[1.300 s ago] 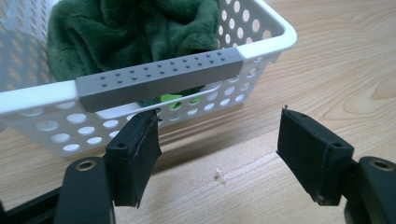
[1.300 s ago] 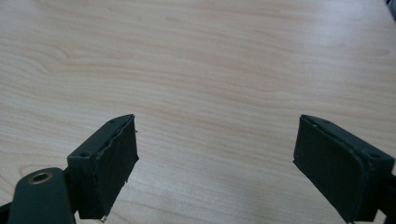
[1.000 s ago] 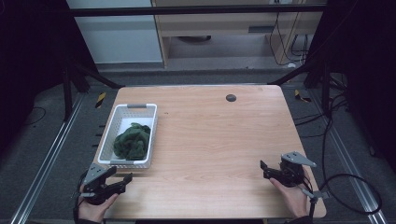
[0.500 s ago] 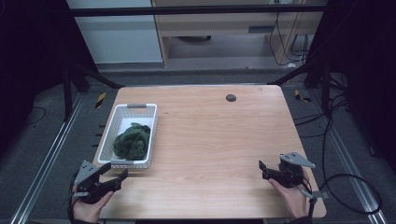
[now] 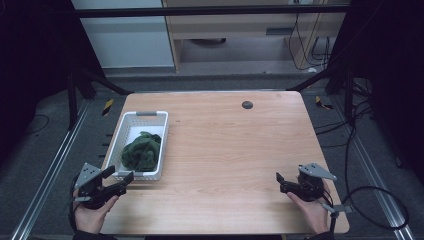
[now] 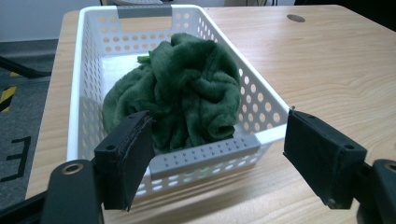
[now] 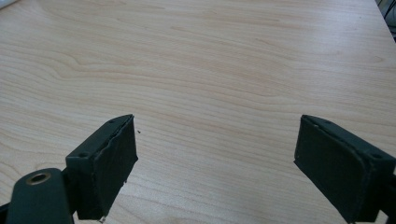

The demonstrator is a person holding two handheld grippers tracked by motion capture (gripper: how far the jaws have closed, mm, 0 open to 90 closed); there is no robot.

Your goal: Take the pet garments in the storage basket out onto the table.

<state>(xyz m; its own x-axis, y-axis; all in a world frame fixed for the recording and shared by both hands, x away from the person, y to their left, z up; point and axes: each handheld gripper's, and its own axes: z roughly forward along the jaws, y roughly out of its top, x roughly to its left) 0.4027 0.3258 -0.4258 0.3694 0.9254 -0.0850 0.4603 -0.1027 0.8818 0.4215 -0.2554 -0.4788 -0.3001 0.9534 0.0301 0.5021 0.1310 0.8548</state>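
Resting on a pale wooden table [image 5: 225,150] ringed by grey floor [image 5: 45,150], both grippers gape, released

Illumination is even and diffuse from above. The wooden table [image 5: 225,150] is brightly lit; the surroundings to the left and right fall into near-black. The high view is soft and low in detail. Both gripper views are sharper, with mild softness far off. The basket [image 6: 261,100] casts a faint shadow on the near tabletop. No glare is present.
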